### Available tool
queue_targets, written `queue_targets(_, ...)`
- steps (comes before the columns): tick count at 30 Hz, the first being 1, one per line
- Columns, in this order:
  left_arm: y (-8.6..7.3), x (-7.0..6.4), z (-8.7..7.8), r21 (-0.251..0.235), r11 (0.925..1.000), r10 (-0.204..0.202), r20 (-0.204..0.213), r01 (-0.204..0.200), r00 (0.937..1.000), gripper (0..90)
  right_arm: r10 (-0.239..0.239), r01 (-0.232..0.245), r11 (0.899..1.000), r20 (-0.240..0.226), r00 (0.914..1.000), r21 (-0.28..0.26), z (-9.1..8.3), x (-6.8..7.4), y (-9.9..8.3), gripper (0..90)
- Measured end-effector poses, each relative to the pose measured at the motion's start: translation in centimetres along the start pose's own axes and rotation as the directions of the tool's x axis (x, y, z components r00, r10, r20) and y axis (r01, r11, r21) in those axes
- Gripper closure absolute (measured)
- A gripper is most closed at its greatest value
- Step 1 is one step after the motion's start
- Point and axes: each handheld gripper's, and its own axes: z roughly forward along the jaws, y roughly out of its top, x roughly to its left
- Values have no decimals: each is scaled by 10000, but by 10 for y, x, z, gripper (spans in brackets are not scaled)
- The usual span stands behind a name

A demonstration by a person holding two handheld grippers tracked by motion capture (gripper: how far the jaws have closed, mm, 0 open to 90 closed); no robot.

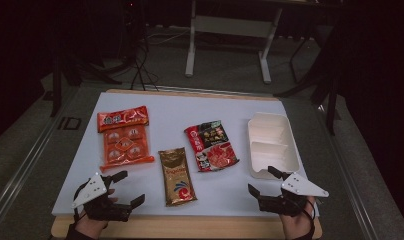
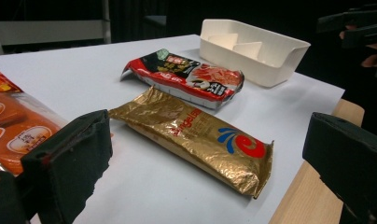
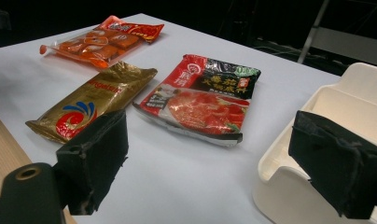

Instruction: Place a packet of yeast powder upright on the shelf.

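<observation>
Both tools idle, nothing picked up. Left gripper (image 1: 121,189), lower left, spread; right gripper (image 1: 266,181), lower right, spread beside the tray (image 1: 286,131). Gold packet (image 1: 177,176) lies lower centre, nearest. Next move likely: reach in, straddle its edges, close.

A dim room with a grey floor (image 1: 225,65). A white table frame (image 1: 227,27) stands beyond the white-topped table (image 1: 170,107); cables (image 1: 140,70) trail nearby.

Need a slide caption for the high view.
Both open grippers wait before three snack packets and a white tray.
</observation>
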Motion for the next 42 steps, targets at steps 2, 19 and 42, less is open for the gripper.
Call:
queue_targets(2,0,0,0,-7,10000,-19,1,19,10000,17,-14,14,10000,29,10000,16,-1,1,0,117)
queue_targets(19,1,-1,1,-69,9999,122,64,-121,9999,17,-214,210,9995,158,9996,224,-3,10,11,136)
queue_targets(42,0,-4,3,14,9998,219,289,-219,9993,17,-448,450,9987,-122,9989,237,3,19,59,153)
